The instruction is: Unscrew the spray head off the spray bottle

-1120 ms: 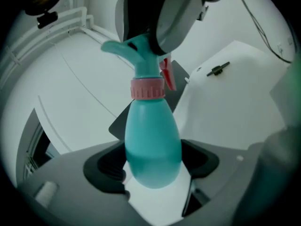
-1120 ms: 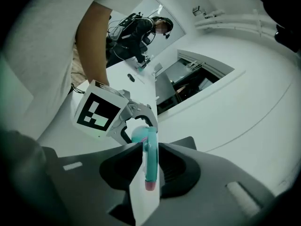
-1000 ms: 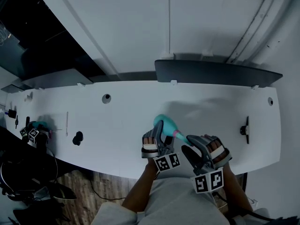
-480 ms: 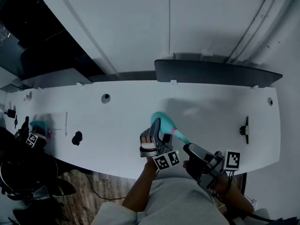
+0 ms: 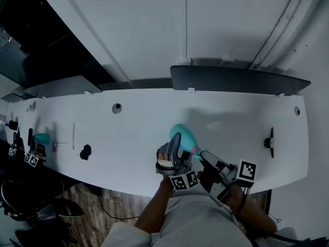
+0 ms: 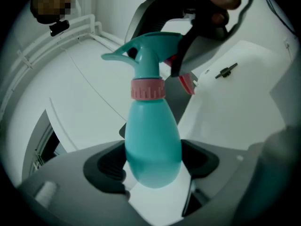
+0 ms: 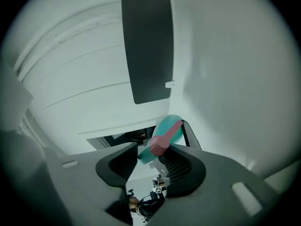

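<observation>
Two grippers busy, my left gripper point(image 6: 153, 165) pinching the teal spray bottle point(image 6: 153, 140) by its belly, my right gripper point(image 7: 149, 166) just closing its jaws around the spray head point(image 7: 161, 141), not yet clamped.

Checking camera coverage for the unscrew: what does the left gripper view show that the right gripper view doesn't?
Left gripper view only: the spray bottle's body clamped in the left gripper, its pink collar, a small black part on the table. Right gripper view only: the dark panel. Both: the spray head, between the right gripper's jaws, which have just been closing.
</observation>
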`<state>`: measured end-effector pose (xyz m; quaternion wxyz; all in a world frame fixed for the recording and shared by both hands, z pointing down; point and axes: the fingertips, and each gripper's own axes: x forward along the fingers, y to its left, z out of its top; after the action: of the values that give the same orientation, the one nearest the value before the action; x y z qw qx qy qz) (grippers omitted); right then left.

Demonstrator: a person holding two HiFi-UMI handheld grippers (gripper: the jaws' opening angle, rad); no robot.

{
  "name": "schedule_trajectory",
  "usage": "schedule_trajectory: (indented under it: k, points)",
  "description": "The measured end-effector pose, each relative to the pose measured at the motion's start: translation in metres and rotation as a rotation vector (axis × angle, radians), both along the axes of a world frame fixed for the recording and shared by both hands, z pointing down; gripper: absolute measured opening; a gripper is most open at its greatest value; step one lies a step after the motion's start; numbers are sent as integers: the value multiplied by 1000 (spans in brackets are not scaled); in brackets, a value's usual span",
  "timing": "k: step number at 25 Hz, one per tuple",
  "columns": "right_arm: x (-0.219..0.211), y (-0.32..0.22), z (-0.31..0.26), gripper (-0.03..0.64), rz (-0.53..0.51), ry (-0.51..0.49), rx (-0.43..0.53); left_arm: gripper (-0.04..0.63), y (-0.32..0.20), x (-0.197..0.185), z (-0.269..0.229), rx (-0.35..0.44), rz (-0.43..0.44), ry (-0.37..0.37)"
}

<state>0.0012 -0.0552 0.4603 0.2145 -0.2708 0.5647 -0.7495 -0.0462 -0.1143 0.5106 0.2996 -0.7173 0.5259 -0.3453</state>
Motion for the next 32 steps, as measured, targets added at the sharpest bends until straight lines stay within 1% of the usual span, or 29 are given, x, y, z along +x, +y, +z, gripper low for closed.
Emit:
schedule_trajectory:
  k: [1,5,6,7,8,9,10,12,13,14,15,16,18,20,21,22,25,28,32]
  points:
    - [-1,0,-1,159,-18,26,22,359,1,1,2,-6,3,-2]
    - [-1,-3,-7,135,-52,112,107,359,2,2,3,-16,8,-7]
    - [-1,-4,-8,133,-73,149,150,359,2,2,3,-18,9,-13]
    - [-2,-4,-11,133,-117,209,219,359,1,2,3,-19,10,-20]
    - [-5,-3,-13,132,-188,300,319,359,1,3,3,-19,13,-31]
    - [-7,-1,-15,132,-285,428,449,359,1,4,3,-16,20,-47]
    - [-8,3,-16,130,-396,593,602,359,2,7,4,-10,34,-68]
    - [-6,11,-16,116,-614,981,910,359,6,12,6,-5,60,-99]
    - [-5,13,-14,101,-709,1167,1040,359,7,14,8,-10,67,-105]
    - [-3,14,-12,90,-790,1325,1145,359,8,15,10,-19,69,-107]
    - [-2,14,-10,78,-852,1446,1224,359,8,15,12,-30,69,-107]
    - [-1,13,-8,77,-898,1537,1285,359,8,16,14,-40,69,-108]
    - [3,14,-4,74,-965,1701,1405,359,9,19,18,-58,66,-113]
    - [8,17,-2,71,-1009,1858,1530,359,11,20,20,-79,57,-96]
    - [8,18,-2,71,-1018,1896,1570,357,10,18,20,-89,53,-83]
    - [6,18,-2,71,-1018,1901,1590,357,9,14,20,-97,49,-73]
    - [2,17,-8,71,-997,1852,1603,357,4,6,22,-139,37,-32]
    - [-1,20,-18,71,-938,1780,1621,357,2,-1,28,-202,3,60]
    - [5,24,-33,71,-814,1691,1618,358,-3,-10,34,-277,-54,204]
